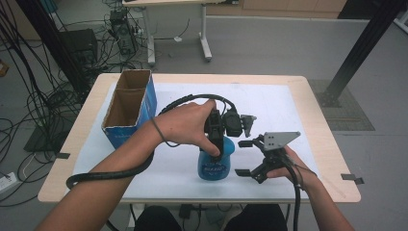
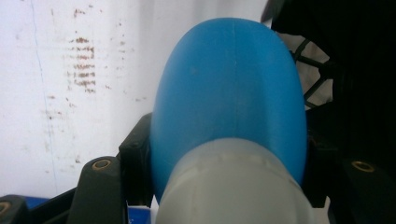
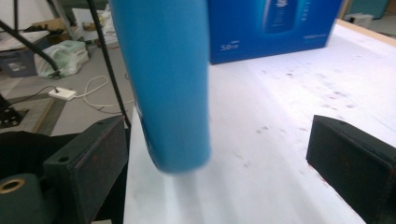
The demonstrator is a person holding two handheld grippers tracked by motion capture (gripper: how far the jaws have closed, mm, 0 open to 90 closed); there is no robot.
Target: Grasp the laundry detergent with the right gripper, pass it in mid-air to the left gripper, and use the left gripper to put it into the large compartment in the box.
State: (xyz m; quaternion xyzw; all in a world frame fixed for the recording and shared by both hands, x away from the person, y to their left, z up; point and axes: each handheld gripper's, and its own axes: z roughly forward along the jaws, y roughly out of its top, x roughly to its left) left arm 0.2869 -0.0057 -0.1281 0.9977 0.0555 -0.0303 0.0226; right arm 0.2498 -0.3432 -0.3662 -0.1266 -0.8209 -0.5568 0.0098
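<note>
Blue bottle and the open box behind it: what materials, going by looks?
Blue bottle: probably plastic, a smooth satin blue body with a soft sheen and a paler, frosted-looking neck. Open box: cardboard, raw brown inside the flaps, glossy blue print outside.

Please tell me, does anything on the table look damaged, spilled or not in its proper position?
Nothing looks spilled or broken. The blue bottle is not standing freely: the left gripper clamps it near its top. The white table cover carries brownish smudges, which look like old marks. The blue box stands open and upright at the far left.
</note>
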